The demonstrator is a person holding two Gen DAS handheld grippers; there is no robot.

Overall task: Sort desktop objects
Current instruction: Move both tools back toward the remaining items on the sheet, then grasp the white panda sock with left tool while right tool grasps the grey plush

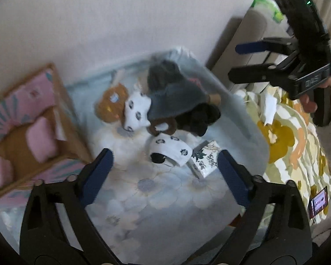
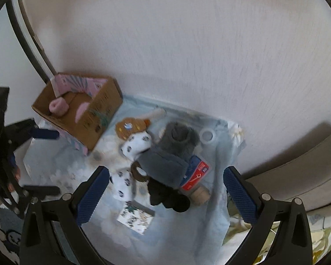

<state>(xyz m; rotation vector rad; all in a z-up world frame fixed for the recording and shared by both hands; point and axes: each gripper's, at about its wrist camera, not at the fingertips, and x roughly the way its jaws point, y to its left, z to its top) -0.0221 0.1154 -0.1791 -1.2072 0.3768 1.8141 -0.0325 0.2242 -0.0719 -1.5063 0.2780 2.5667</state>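
Both tools are held above the heap with nothing gripped: the left gripper (image 1: 164,173) is spread wide, and the right gripper (image 2: 165,195) is likewise fully parted. The items to be sorted are piled on a pale floral cloth (image 1: 165,198): a grey plush slipper (image 2: 165,163) lies over a brown ring (image 2: 136,173), black fabric (image 2: 167,198) and a red-and-blue packet (image 2: 194,175), with white patterned socks (image 2: 135,146) and a small printed card box (image 2: 135,218) beside them. A cardboard box (image 2: 99,114) stands to the left, with pink items already inside. Because the pieces overlap, several could be dragged together if the slipper is lifted, and the soft cloth could be pinched.
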